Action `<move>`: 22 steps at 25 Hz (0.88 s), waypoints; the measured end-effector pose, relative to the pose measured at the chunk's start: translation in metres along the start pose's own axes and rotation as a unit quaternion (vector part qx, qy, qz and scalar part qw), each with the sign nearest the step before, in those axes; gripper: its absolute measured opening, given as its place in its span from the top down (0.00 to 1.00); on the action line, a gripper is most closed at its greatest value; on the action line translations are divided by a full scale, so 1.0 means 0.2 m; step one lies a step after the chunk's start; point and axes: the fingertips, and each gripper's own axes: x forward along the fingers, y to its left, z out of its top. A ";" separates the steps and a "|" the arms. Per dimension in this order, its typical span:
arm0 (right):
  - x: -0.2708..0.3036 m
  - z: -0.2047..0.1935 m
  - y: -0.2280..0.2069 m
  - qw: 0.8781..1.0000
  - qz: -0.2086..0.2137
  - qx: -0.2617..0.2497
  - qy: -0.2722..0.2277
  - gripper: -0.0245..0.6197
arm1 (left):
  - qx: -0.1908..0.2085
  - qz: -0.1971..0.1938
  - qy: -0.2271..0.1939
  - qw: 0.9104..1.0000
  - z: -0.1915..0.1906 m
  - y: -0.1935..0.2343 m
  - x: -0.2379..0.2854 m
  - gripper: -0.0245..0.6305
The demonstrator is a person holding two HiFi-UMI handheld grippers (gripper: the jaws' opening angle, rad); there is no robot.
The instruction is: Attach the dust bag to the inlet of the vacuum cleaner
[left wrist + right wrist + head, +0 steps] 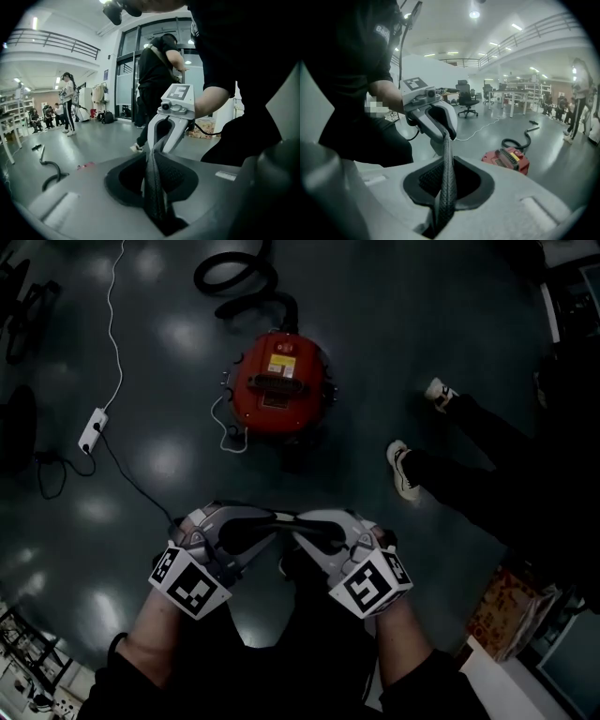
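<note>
Head view shows, nearest to the person, two forearms (pixel 155 638) with the tools turned tip to tip. The left gripper (pixel 267 524) and the right gripper (pixel 307 529) are each clamped on the dust bag (pixel 154 185), which is a dark woven fabric. In the left gripper view and in the right gripper view the fabric is a tight band. It comes out of the pressed jaws and runs straight to the jaws of the other tool. Its long axis therefore goes from 9 o'clock to 3 o'clock across the head view, and it is held in the air above the grey floor (pixel 394 352).

Farther, at 12 o'clock, the red vacuum cleaner (pixel 279 385) stands on the floor, well apart from the bag. Its black hose (pixel 239 277) leaves the far side and curls on toward 12 o'clock. At 10 o'clock lies a white power strip (pixel 92 430). At 2 o'clock are a person's legs with white shoes (pixel 403 470).
</note>
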 end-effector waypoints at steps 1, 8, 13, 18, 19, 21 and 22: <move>0.04 -0.05 -0.01 1.000 0.002 0.003 0.002 0.91 | 0.000 -0.002 0.001 1.000 -0.06 0.00 0.04 0.88; 0.33 -0.44 -0.12 1.000 0.000 0.003 0.007 0.91 | -0.006 -0.005 -0.001 1.000 -0.49 0.07 0.28 0.88; 0.49 -0.66 -0.18 1.000 -0.011 0.004 0.017 0.91 | 0.002 -0.004 0.002 1.000 -0.72 0.11 0.43 0.88; 0.60 -0.81 -0.24 0.999 -0.026 0.019 0.009 0.90 | 0.024 0.005 0.008 1.000 -0.88 0.13 0.54 0.88; 0.61 -0.83 -0.24 0.999 -0.026 0.019 0.010 0.90 | 0.024 0.005 0.006 1.000 -0.90 0.14 0.55 0.87; 0.63 -0.87 -0.25 1.000 -0.021 0.011 0.016 0.90 | 0.023 0.005 -0.002 1.000 -0.93 0.14 0.58 0.88; 0.63 -0.89 -0.26 1.000 -0.020 0.006 0.020 0.90 | 0.023 0.005 -0.007 1.000 -0.94 0.14 0.60 0.88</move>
